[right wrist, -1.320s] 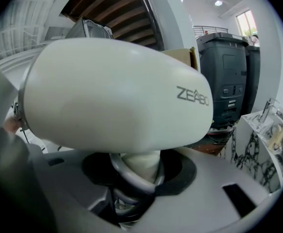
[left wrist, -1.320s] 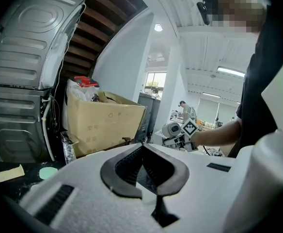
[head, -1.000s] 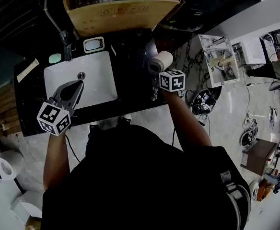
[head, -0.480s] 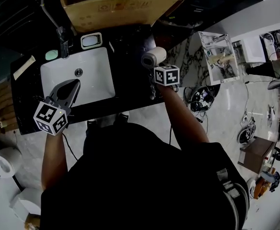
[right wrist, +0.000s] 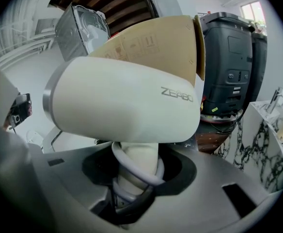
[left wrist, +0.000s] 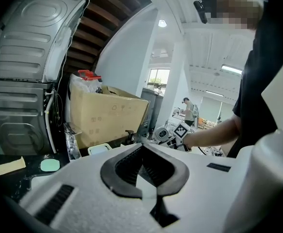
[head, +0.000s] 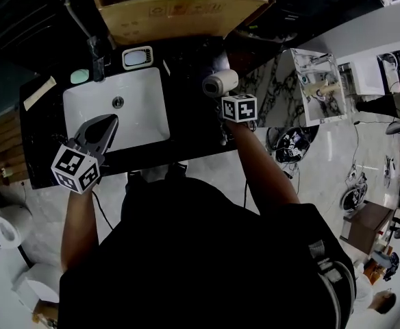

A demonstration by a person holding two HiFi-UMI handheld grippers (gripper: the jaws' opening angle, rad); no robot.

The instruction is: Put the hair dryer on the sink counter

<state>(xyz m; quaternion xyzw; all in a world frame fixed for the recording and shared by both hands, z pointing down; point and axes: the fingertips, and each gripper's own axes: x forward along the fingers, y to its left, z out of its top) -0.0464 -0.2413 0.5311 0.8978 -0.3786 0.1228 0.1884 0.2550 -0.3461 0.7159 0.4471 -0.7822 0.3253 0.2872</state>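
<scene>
The dryer (right wrist: 127, 98) is grasped by its handle in the right gripper (right wrist: 132, 183). The jaws are clenched on the handle, round which a grey cord (right wrist: 139, 171) is looped. The barrel is held crosswise above the jaws. In the head view the dryer is seen over the black desk (head: 193, 132), just right of the white sink (head: 142, 108) and near the box (head: 179, 16); whether it touches the desk cannot be told. The left gripper (head: 108, 123) is held over the sink's front edge, jaws closed together on nothing.
</scene>
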